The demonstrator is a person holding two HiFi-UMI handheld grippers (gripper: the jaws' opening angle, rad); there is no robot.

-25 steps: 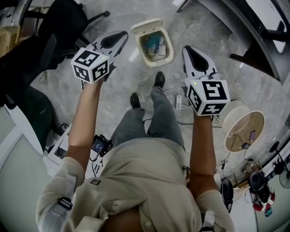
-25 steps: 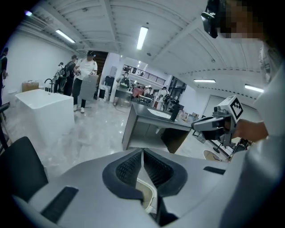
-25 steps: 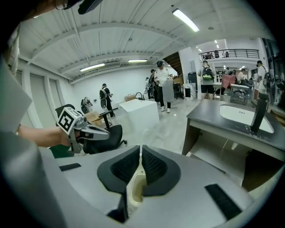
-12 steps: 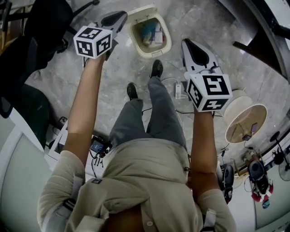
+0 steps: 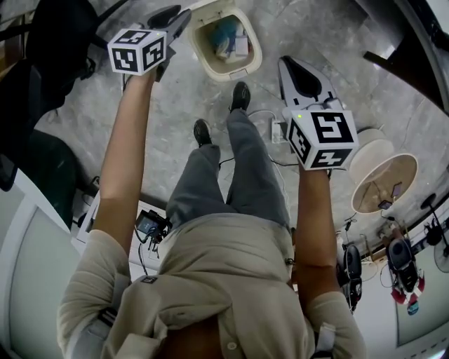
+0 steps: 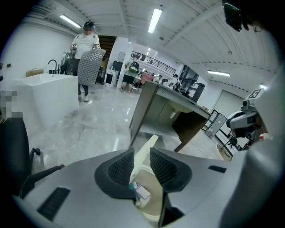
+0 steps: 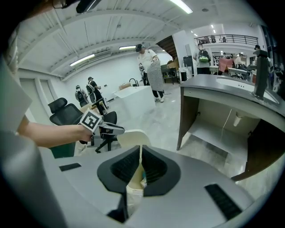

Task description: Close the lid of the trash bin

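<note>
Left gripper (image 5: 181,15): bare floor ahead, up to trash bin (image 5: 228,76) with lid (image 6: 146,149) raised. Office chair (image 5: 66,38) close on its left. Desk (image 6: 178,100) stands beyond bin, ahead-right.

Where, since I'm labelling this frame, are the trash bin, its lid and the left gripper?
trash bin (image 5: 226,74): head view, on its near rim.
lid (image 7: 129,137): right gripper view, on its raised cream face.
left gripper (image 6: 142,152): left gripper view, midway between its fingers.
</note>
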